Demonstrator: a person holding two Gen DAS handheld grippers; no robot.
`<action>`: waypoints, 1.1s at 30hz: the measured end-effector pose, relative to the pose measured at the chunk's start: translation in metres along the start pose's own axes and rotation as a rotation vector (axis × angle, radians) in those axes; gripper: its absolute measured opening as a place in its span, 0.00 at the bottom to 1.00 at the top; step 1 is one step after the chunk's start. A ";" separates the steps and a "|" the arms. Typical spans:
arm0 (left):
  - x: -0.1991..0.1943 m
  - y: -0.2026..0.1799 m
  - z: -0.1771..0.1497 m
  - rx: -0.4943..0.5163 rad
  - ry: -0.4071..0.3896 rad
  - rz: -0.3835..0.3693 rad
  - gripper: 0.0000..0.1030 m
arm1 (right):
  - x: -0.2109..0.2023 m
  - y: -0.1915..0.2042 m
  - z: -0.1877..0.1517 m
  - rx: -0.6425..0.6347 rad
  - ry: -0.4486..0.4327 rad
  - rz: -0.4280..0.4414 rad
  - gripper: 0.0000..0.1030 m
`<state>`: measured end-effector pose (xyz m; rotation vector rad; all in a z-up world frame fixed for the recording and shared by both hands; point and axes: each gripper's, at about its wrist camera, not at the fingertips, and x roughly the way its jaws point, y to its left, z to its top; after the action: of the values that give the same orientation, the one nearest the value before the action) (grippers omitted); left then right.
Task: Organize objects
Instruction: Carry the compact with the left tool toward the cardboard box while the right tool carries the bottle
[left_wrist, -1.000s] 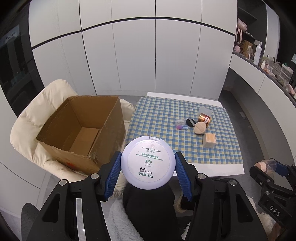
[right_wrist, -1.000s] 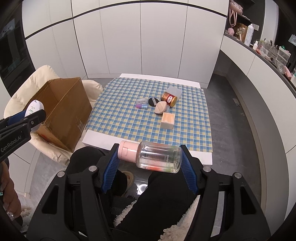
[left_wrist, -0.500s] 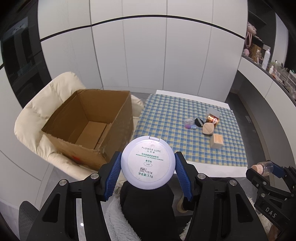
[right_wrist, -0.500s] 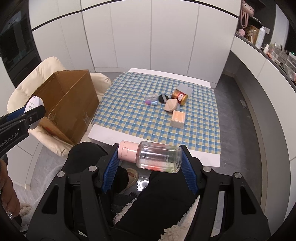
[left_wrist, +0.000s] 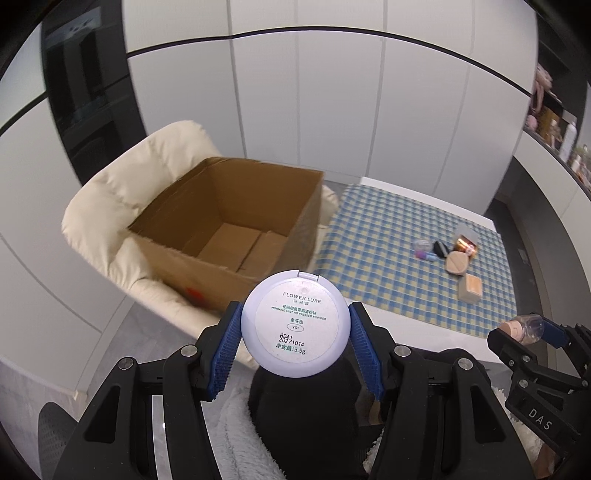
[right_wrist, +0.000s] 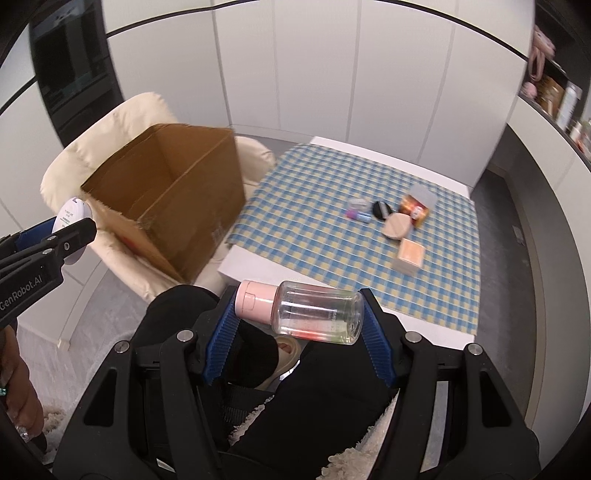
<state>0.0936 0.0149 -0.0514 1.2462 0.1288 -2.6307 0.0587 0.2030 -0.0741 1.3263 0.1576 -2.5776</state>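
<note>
While the cardboard box (left_wrist: 236, 225) sits open-topped on a cream padded chair (left_wrist: 122, 199), the left gripper (left_wrist: 295, 343) holds a round white powder compact (left_wrist: 295, 328) on edge between its blue pads, its printed face turned to the camera; the pads press on the compact's left and right rim, and the compact hangs on the near side of the box, in front of its nearest wall and not over its opening; in the right wrist view the same compact (right_wrist: 72, 218) shows at the near left corner of the box (right_wrist: 166, 195), clamped in the left gripper (right_wrist: 55, 236). The right gripper (right_wrist: 299, 314) grips a clear bottle with a pink cap (right_wrist: 306, 314) lying crosswise between its pads, the cap against the left pad and the base against the right, with a little pinkish liquid pooled along its lower side; the bottle is to the right of the box and nearer the camera, above the person's dark-clad lap (right_wrist: 295, 398). The inside of the box shows only its folded bottom flaps. To the right of the box, just beside the chair, stands a white table (right_wrist: 251, 266) with a blue and yellow checked cloth (right_wrist: 314, 229); on the cloth, well apart from the box, lies a close cluster: a small clear pot (right_wrist: 357, 203), a pink and blue tube (right_wrist: 358, 215), a black puff (right_wrist: 380, 210), a beige sponge (right_wrist: 397, 226), an orange jar (right_wrist: 417, 206) on its side, and a peach-topped cube box (right_wrist: 410, 254) nearest the table's front edge.
</note>
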 end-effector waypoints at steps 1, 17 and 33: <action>0.000 0.006 0.000 -0.016 0.001 0.011 0.56 | 0.002 0.006 0.002 -0.011 0.002 0.007 0.64; 0.011 0.064 0.006 -0.130 -0.013 0.122 0.56 | 0.010 0.096 0.040 -0.214 -0.040 0.115 0.64; 0.040 0.071 0.018 -0.150 0.016 0.122 0.56 | 0.042 0.111 0.061 -0.233 -0.006 0.117 0.64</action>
<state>0.0728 -0.0641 -0.0703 1.1866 0.2397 -2.4585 0.0159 0.0769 -0.0715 1.2064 0.3563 -2.3818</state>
